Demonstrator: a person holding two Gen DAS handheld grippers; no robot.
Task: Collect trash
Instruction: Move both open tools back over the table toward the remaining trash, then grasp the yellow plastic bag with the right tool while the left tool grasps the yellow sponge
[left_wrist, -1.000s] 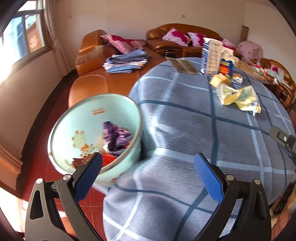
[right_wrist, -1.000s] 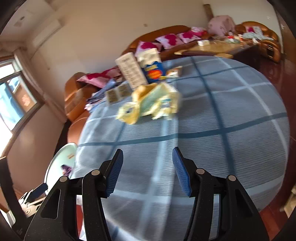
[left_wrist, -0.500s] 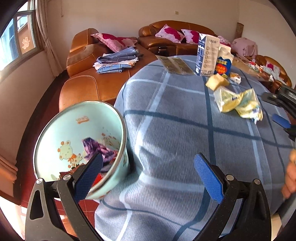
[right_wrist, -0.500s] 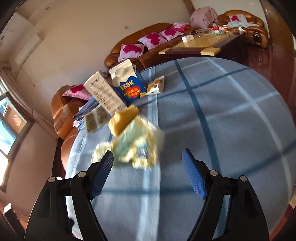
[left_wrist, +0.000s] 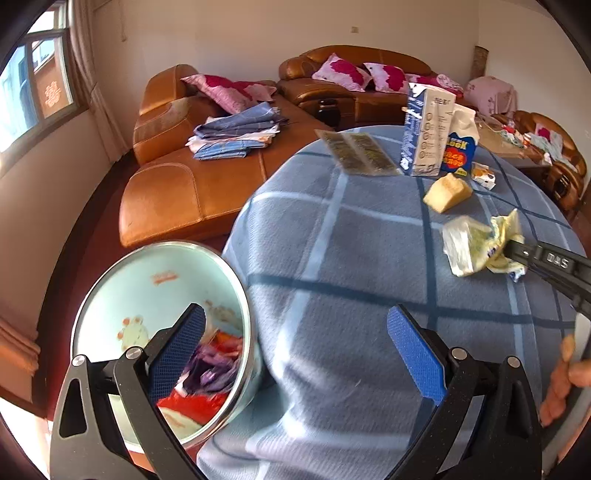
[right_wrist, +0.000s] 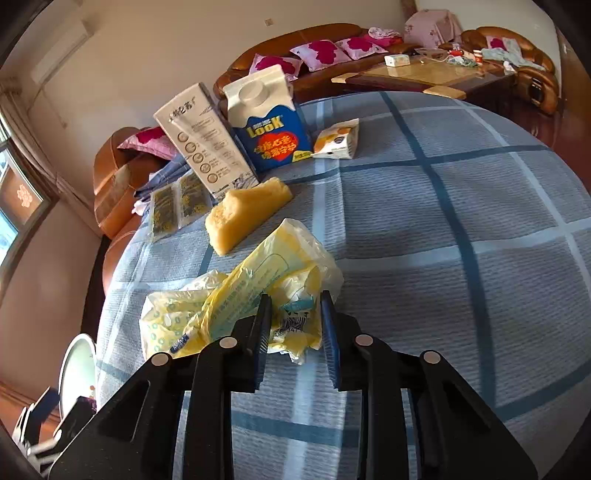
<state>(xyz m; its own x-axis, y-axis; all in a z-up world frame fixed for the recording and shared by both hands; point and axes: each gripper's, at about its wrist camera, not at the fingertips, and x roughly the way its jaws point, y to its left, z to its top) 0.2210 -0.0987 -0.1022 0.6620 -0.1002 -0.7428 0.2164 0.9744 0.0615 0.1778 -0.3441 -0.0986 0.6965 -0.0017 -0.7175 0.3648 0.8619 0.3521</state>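
A crumpled yellow plastic wrapper (right_wrist: 255, 295) lies on the blue checked tablecloth (right_wrist: 461, 221). My right gripper (right_wrist: 295, 325) has its jaws closed in on the wrapper's near end, with plastic between the pads. The wrapper (left_wrist: 476, 247) and the right gripper (left_wrist: 517, 253) also show at the right of the left wrist view. My left gripper (left_wrist: 295, 343) is open and empty, over the table edge beside a pale green enamel basin (left_wrist: 122, 295) that holds purple and red trash (left_wrist: 210, 369).
On the table's far side stand a white carton (right_wrist: 205, 136) and a blue milk carton (right_wrist: 269, 122), with a yellow sponge-like chunk (right_wrist: 247, 214), a small snack packet (right_wrist: 338, 140) and two flat sachets (right_wrist: 177, 205). Brown leather sofas (left_wrist: 177, 177) stand beyond the table.
My right gripper moved forward to the yellow wrapper and its jaws narrowed onto it. The left gripper stayed open and shifted, so the basin sits lower left.
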